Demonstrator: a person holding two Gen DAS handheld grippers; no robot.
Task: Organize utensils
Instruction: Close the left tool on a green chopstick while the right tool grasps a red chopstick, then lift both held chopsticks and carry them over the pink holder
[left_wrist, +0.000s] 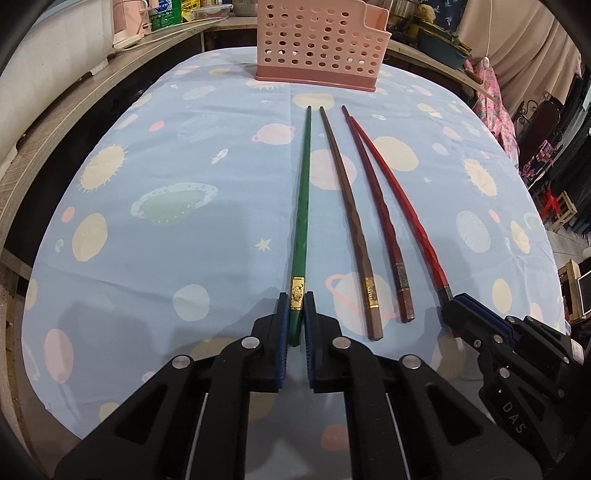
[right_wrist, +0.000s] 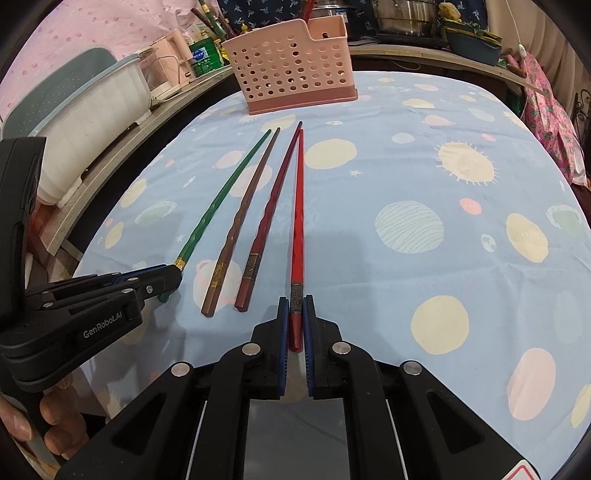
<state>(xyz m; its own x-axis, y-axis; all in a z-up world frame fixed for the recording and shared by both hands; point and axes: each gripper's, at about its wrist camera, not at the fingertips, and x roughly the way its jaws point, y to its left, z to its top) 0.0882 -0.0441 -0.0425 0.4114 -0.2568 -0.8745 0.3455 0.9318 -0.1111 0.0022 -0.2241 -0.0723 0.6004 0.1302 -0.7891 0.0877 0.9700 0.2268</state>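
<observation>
Chopsticks: four lie side by side on the bench, and each tool pinches the thick end of an outer one.

The left tool (left_wrist: 296, 301) is clamped on the green chopstick (left_wrist: 302, 206) at its gold band; the right tool (right_wrist: 296, 304) grips the red chopstick (right_wrist: 297, 221) just below its dark band. Between them at frame centre rest the brown chopstick (left_wrist: 349, 221) and maroon chopstick (left_wrist: 376, 206), faceted, slim, tapering toward the pink perforated plastic basket (left_wrist: 317, 44) at top. The bench wears a smooth blue cloth (left_wrist: 184, 155) printed with planets.
</observation>
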